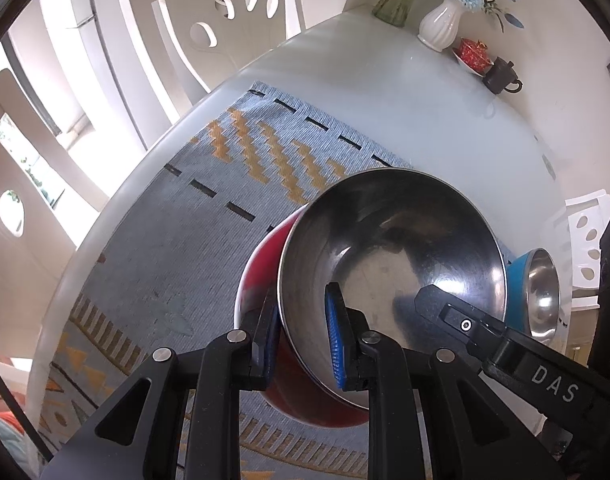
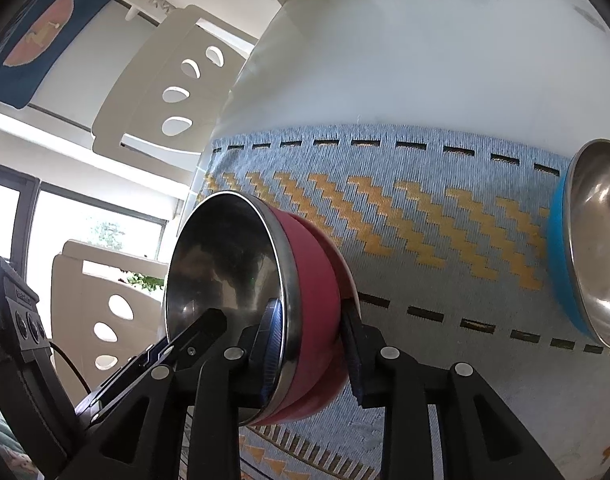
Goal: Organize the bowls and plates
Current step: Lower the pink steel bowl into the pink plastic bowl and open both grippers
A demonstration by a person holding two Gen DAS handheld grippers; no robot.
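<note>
A red bowl with a steel inside [image 1: 393,248] [image 2: 225,264] rests in a second red bowl [image 1: 261,264] [image 2: 329,256] on a woven blue and yellow placemat [image 1: 185,240] [image 2: 425,280]. My left gripper [image 1: 301,292] is shut on the bowl's near-left rim, with the blue pad inside and the other finger outside. My right gripper [image 2: 309,308] straddles the opposite rim, one pad against the steel and one against the red wall. Each view shows the other gripper's finger inside the bowl. A blue steel-lined bowl [image 1: 521,276] [image 2: 559,240] stands to the right.
The placemat lies on a white table [image 1: 425,100] [image 2: 425,60]. At its far end stand a white vase of flowers [image 1: 441,24], a red cup [image 1: 471,52] and a dark teapot [image 1: 501,76]. White chairs [image 1: 209,20] [image 2: 165,92] line the table's left side.
</note>
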